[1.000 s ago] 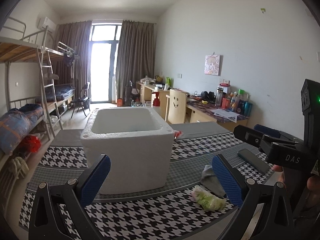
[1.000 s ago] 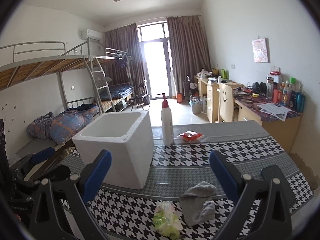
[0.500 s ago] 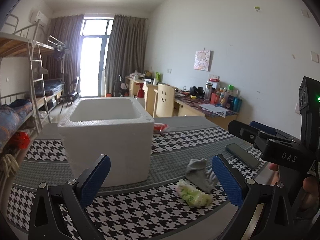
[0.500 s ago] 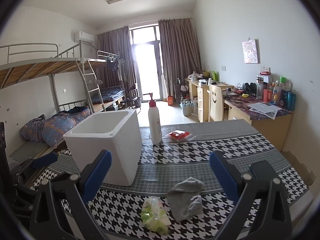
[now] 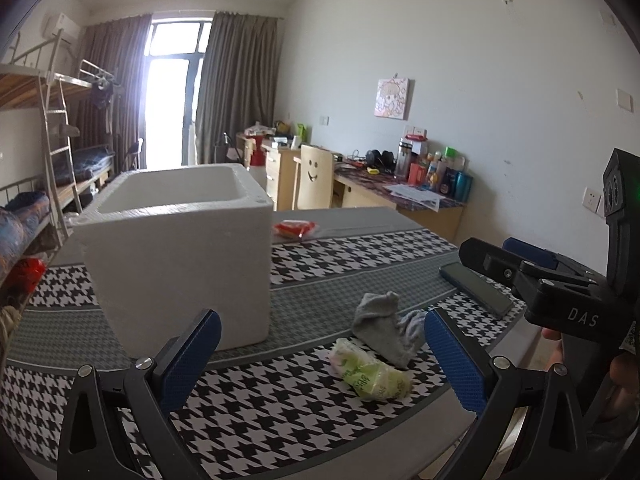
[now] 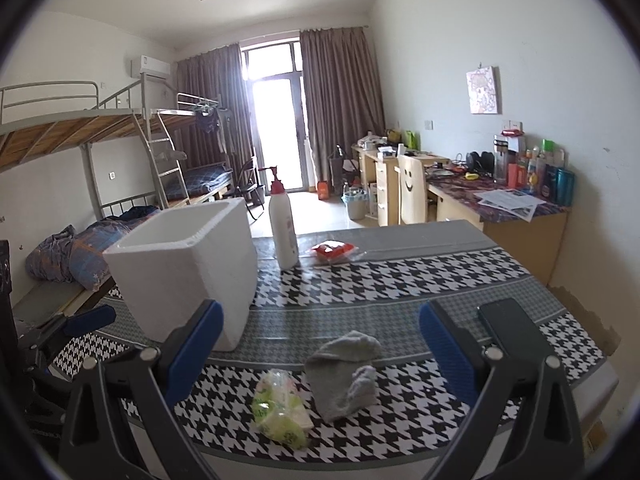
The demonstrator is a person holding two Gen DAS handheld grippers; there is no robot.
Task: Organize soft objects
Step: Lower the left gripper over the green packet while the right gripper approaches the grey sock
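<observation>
A crumpled grey sock [image 5: 386, 326] [image 6: 346, 372] lies near the table's front edge. Touching it on the near side is a soft green-and-white packet [image 5: 370, 372] [image 6: 280, 412]. A white foam box [image 5: 180, 256] [image 6: 188, 268] stands open-topped to their left. My left gripper [image 5: 320, 364] is open and held above the cloth, with the box at its left finger and the packet nearer its right. My right gripper [image 6: 320, 352] is open too, with sock and packet lying between its blue pads [image 6: 444, 350] further out. Neither holds anything.
A houndstooth cloth [image 6: 400, 280] covers the table. A dark phone [image 5: 476, 290] [image 6: 512, 332] lies at the right. A white pump bottle [image 6: 282, 228] and a red packet [image 5: 294, 228] [image 6: 332, 250] sit behind the box. The right gripper's body [image 5: 568, 292] shows in the left wrist view.
Both views have shifted so the box, sock and packet sit further left in frame. The phone has come into the right wrist view. Both grippers stay open and empty.
</observation>
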